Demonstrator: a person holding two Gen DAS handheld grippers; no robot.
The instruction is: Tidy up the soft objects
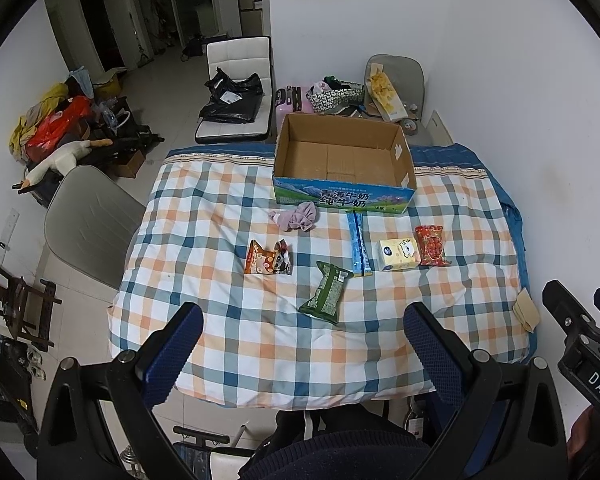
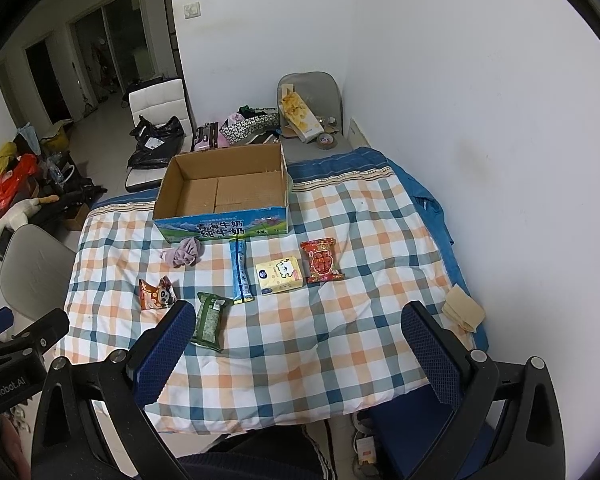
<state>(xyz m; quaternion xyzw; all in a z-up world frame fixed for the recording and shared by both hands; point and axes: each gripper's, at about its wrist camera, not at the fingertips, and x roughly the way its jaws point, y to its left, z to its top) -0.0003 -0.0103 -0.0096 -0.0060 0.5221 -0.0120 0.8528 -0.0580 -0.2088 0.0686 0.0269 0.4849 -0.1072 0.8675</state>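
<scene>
Crumpled pink cloth (image 1: 298, 217) beside box (image 1: 342, 196), green packet (image 1: 326, 293) flat

It was a lived-in home: a checked quilt (image 1: 260, 344) covered the table, with a white padded chair (image 1: 240, 60) and piled clothes (image 1: 48, 120) far left.

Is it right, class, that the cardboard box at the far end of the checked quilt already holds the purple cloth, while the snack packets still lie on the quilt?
Not quite. The cardboard box is empty: the right wrist view shows only its bare bottom. The purple cloth lies on the checked quilt just in front of the box. The snack packets, such as the green one, do still lie on the quilt.
</scene>
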